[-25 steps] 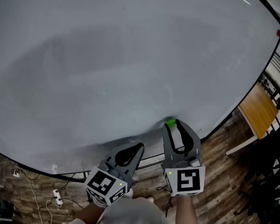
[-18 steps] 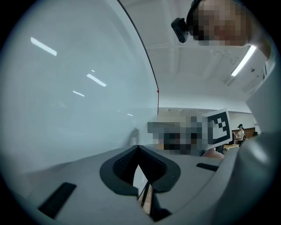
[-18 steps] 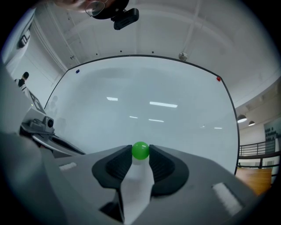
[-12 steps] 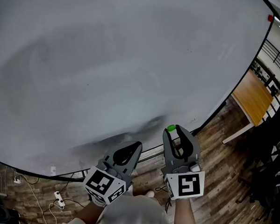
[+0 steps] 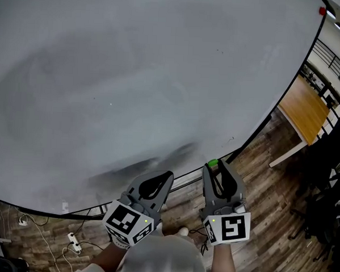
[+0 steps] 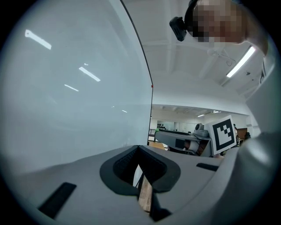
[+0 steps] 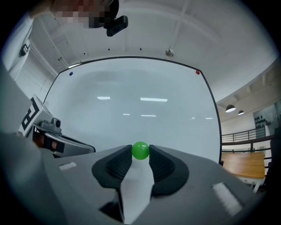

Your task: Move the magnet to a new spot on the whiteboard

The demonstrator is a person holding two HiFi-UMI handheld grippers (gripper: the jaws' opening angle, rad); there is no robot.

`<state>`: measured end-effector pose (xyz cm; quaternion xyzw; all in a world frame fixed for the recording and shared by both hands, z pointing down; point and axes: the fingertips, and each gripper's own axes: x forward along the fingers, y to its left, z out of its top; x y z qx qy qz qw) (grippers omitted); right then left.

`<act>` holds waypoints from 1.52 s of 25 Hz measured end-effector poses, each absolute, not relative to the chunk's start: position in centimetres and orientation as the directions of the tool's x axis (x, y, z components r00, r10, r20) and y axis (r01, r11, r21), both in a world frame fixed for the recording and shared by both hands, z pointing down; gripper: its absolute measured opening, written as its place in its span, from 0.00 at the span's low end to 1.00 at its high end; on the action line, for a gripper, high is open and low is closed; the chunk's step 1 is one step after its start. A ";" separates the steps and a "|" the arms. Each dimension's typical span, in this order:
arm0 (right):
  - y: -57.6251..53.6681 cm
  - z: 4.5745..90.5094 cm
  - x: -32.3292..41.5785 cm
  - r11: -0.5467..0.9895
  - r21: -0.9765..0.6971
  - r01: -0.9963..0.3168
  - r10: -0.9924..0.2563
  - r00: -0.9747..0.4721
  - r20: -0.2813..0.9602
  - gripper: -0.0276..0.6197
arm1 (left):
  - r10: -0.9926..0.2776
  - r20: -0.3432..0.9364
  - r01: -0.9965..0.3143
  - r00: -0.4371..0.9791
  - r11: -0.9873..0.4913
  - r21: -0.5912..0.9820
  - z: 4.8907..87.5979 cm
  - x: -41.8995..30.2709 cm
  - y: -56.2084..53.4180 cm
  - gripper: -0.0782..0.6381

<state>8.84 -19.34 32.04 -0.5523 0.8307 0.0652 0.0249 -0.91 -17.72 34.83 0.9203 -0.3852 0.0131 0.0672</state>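
Note:
A small green round magnet [image 7: 140, 150] sits pinched between the tips of my right gripper [image 7: 140, 151], which is shut on it. In the head view the magnet [image 5: 213, 163] shows at the tip of the right gripper [image 5: 215, 165], just off the lower edge of the large whiteboard [image 5: 139, 74] and clear of its surface. My left gripper [image 5: 161, 179] hangs to the left, its jaws closed together with nothing between them. In the left gripper view the whiteboard [image 6: 66, 88] fills the left side and the left gripper [image 6: 139, 151] points along it.
A wooden table [image 5: 303, 118] stands to the right of the board on a wood plank floor [image 5: 269, 189]. Cables and a power strip [image 5: 72, 240] lie on the floor at lower left. Small red magnets sit at the board's top corner [image 5: 322, 11] [image 7: 198, 72]; a blue one [image 7: 70, 74] at the other.
The right gripper has pulled back from the whiteboard with the green magnet, which was against the board's lower part a second ago. The left gripper has stayed about where it was.

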 end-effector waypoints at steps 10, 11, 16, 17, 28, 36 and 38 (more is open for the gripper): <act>-19.1 32.6 9.7 0.374 0.085 -0.924 -0.919 -0.381 -0.103 0.24 | -0.708 0.073 -0.711 0.703 -0.694 0.113 34.8 -0.1 -17.5 0.12; -19.2 32.7 9.7 0.373 0.086 -0.924 -0.919 -0.381 -0.101 0.24 | -0.709 0.074 -0.712 0.701 -0.693 0.111 34.9 -0.1 -17.5 0.12; -20.1 32.7 10.2 0.372 0.097 -0.923 -0.919 -0.381 -0.098 0.24 | -0.709 0.080 -0.713 0.700 -0.691 0.114 35.1 0.3 -17.8 0.12; -20.3 32.9 10.3 0.373 0.099 -0.923 -0.919 -0.382 -0.098 0.24 | -0.709 0.079 -0.713 0.701 -0.692 0.115 35.2 0.5 -17.9 0.12; -23.5 34.5 13.6 0.345 0.094 -0.934 -0.932 -0.353 -0.084 0.24 | -0.695 0.088 -0.700 0.713 -0.704 0.120 36.1 3.6 -19.5 0.12; -26.5 35.9 15.6 0.341 0.069 -0.938 -0.934 -0.346 -0.089 0.24 | -0.694 0.098 -0.701 0.713 -0.702 0.123 36.8 5.8 -21.2 0.12; -27.4 36.0 16.0 0.340 0.073 -0.938 -0.934 -0.346 -0.091 0.24 | -0.694 0.107 -0.702 0.712 -0.701 0.126 37.2 6.1 -21.7 0.12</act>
